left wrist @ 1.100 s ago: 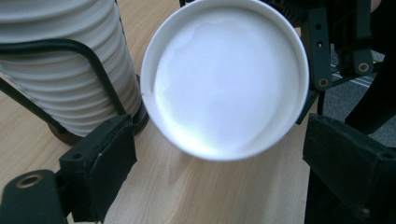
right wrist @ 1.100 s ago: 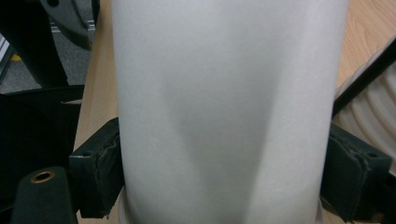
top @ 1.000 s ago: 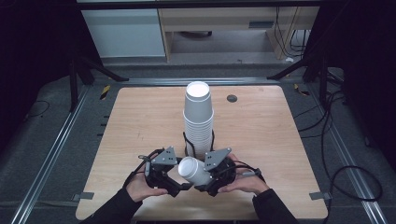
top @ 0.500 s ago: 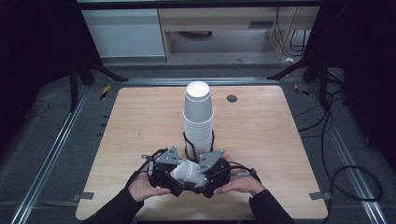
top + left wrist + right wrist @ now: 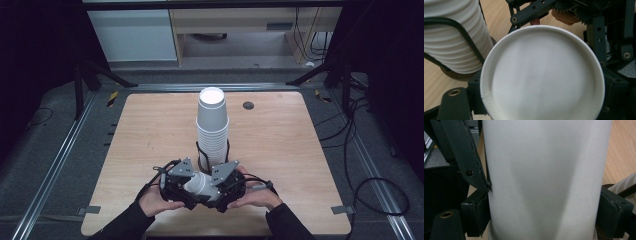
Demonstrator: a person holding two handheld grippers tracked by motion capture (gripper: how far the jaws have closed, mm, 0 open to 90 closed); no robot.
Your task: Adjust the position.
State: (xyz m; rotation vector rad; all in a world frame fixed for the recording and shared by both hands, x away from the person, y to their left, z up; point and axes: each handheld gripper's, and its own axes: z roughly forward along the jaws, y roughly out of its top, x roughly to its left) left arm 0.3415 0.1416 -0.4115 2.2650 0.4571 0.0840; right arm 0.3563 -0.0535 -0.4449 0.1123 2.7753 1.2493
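A single white paper cup (image 5: 199, 184) lies on its side between the two tools at the near edge of the bench (image 5: 125, 145), just in front of the cup stack. The right hand-held gripper (image 5: 216, 189) is clamped on the cup's wall: in the right gripper view both black pads press the white side of the cup (image 5: 546, 180), one on each flank. The left hand-held gripper (image 5: 186, 186) has just been closing its jaws with the cup between them; in the left gripper view the cup's round end (image 5: 541, 75) sits between the two jaws, but whether the pads actually bear on it cannot be told (the rim hides the contact points). Each tool is carried in one of the person's hands, which enter from the bottom of the high view. Behind the cup, a tall stack of white cups (image 5: 212, 127) stands upright, rims down, inside a black wire holder (image 5: 201, 160) near the bench centre.
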